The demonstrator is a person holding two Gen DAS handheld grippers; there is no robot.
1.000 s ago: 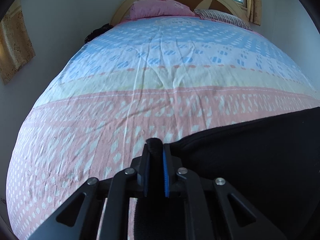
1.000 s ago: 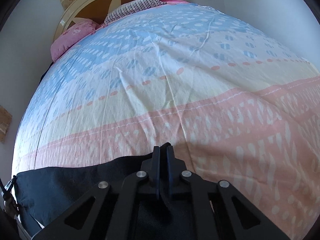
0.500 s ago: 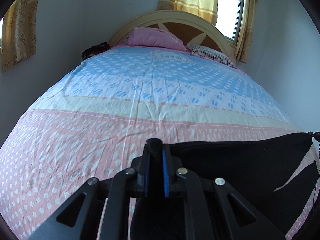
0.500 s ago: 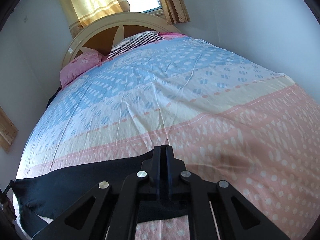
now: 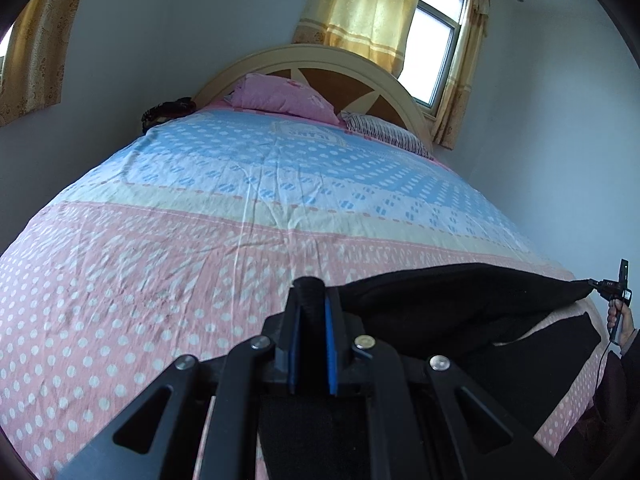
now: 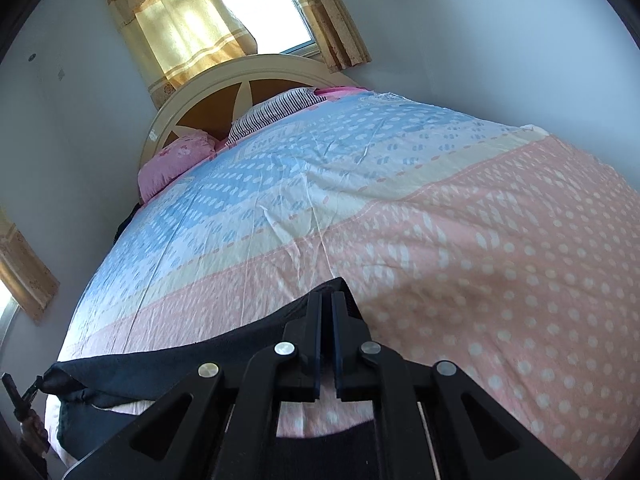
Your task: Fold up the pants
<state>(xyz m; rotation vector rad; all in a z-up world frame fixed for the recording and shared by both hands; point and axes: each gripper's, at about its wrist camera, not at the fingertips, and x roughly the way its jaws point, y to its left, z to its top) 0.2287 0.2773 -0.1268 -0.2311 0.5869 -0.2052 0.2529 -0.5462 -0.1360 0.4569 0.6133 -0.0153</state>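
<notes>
The black pants [image 5: 460,304] hang stretched in the air above the near end of the bed, held at both corners. My left gripper [image 5: 311,292] is shut on the pants' left corner, a roll of black cloth between its blue pads. My right gripper [image 6: 326,300] is shut on the other corner of the pants [image 6: 160,364]. The right gripper also shows far right in the left wrist view [image 5: 614,288], and the left gripper far left in the right wrist view [image 6: 24,396]. The lower part of the pants drapes down to the bed edge.
The bed [image 5: 200,248] has a pink, cream and blue dotted sheet. A pink pillow [image 5: 284,98] and a striped pillow [image 5: 384,130] lie by the arched headboard [image 5: 320,60]. Curtained window [image 6: 256,4] behind. Walls close on both sides.
Both grippers have lifted and tilted upward with the pants held taut between them. The pants' top edge has risen off the sheet, and the headboard and window have come into view.
</notes>
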